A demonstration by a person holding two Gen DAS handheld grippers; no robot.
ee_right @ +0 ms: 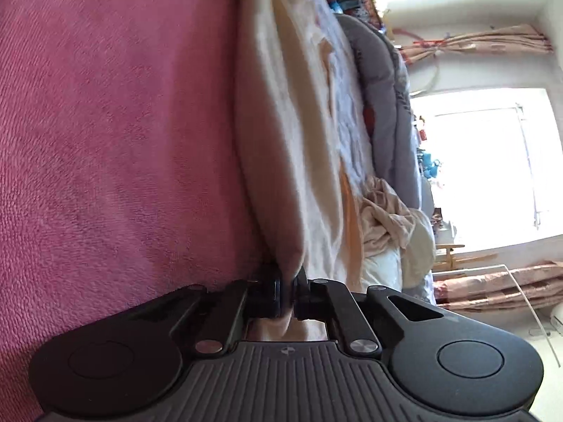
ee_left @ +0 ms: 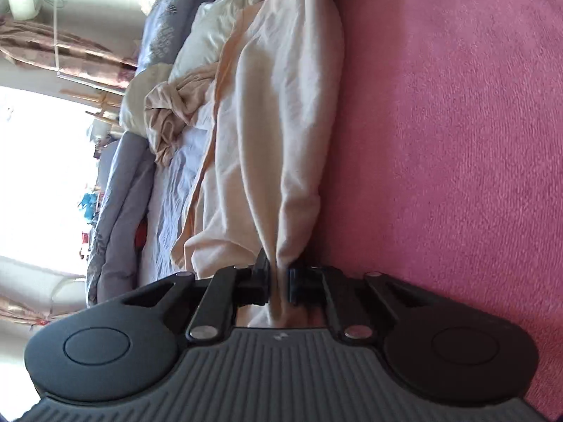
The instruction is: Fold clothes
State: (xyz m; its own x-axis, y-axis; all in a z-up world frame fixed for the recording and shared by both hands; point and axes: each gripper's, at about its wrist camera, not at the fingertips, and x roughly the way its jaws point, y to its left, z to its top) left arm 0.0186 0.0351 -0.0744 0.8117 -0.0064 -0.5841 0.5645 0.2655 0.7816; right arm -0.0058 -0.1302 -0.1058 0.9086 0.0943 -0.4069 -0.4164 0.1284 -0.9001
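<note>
Cream cloth is what both of your grippers hold. Your left gripper (ee_left: 279, 274) has its jaws clenched on a gathered edge of the cream garment (ee_left: 267, 123), and the fabric runs away from the jaws in a long, creased band. Your right gripper (ee_right: 288, 290) is clamped the same way on another bunched edge of the garment (ee_right: 278, 133), with a fold of cloth pinched between its black fingers (ee_right: 272, 295).

Both cameras are rolled onto their side, so the room looks tipped over. The garment lies stretched along the border between the pink fleece blanket (ee_left: 457, 140) and the lilac bedsheet (ee_left: 176, 190), one long side resting on the pink pile. In the right wrist view the same blanket (ee_right: 105, 123) fills the left half of the picture.

Beyond the garment, a crumpled tan piece of clothing (ee_left: 169, 112) sits in a heap on the bed, touching a pale pillow (ee_left: 204, 45). A grey quilt (ee_left: 119, 183) is bundled along the far edge of the bed. Behind it a bright window (ee_right: 485, 161) glares, with patterned curtains (ee_right: 475, 45) tied back beside it.
</note>
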